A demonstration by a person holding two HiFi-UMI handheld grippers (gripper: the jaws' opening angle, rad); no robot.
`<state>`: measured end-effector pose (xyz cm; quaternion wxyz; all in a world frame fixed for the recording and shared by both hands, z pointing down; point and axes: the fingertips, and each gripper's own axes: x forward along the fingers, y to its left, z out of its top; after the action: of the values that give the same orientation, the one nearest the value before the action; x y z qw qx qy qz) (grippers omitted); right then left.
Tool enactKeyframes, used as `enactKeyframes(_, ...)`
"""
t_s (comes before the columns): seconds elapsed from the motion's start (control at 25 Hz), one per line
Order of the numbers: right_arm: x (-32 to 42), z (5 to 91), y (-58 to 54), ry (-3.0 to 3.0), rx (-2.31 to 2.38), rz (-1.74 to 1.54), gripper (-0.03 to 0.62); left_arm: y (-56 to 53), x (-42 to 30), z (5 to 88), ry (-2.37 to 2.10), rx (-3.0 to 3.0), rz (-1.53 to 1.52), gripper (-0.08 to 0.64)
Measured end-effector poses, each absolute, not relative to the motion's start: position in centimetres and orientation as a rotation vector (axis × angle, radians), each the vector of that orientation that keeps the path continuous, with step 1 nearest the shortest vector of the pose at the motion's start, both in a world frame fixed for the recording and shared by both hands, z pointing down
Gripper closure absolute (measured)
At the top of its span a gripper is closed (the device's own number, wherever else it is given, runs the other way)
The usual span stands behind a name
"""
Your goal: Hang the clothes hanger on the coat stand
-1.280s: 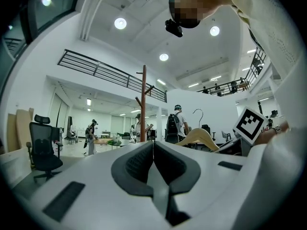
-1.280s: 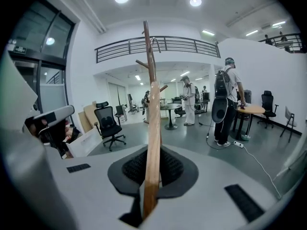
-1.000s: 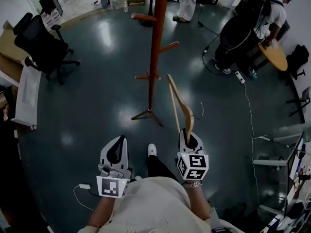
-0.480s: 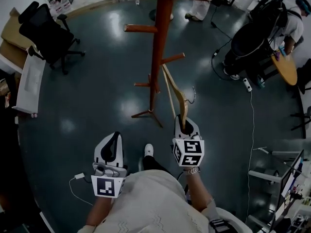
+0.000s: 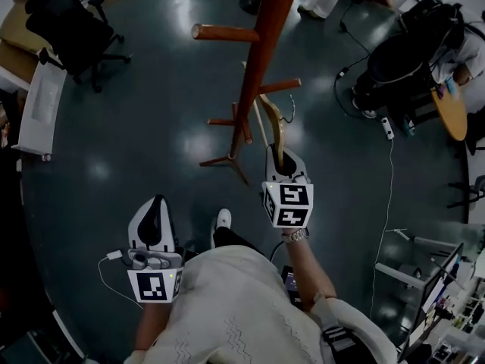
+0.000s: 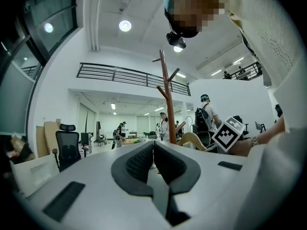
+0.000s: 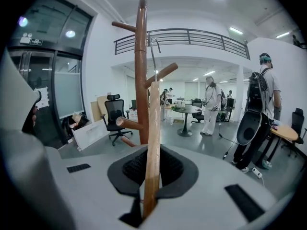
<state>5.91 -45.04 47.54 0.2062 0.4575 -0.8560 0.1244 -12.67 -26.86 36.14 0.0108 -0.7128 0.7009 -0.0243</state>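
Note:
The wooden coat stand (image 5: 258, 67) rises ahead, with pegs pointing left (image 5: 223, 32) and right (image 5: 279, 86). My right gripper (image 5: 280, 158) is shut on the lower end of a wooden clothes hanger (image 5: 271, 123). The hanger stands up just right of the trunk, and its wire hook (image 5: 290, 109) is below the right peg. In the right gripper view the hanger (image 7: 153, 138) runs up between the pads, right of the trunk (image 7: 140, 80). My left gripper (image 5: 154, 212) hangs low at the left, shut on nothing (image 6: 153, 159); past its jaws I see the stand (image 6: 168, 104) and the hanger (image 6: 192, 139).
A black office chair (image 5: 68, 32) and a white panel (image 5: 42, 101) stand at the left. A person with a backpack (image 5: 409, 59) is at a round wooden table (image 5: 455, 116) on the right. A cable (image 5: 390, 188) runs across the dark floor. The stand's feet (image 5: 220, 161) spread close ahead.
The stand has come nearer and larger in view. My right gripper has carried the hanger forward and up beside the trunk. The left gripper has dropped back to the left.

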Motion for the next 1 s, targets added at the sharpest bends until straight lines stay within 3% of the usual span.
enactKeyframes(1.0, -0.1, 52.6, -49.3, -2.368, 1.148, 0.398, 0.555, -24.8, -20.2, 37.1, 2.444, -1.997, -0.016, 0.546)
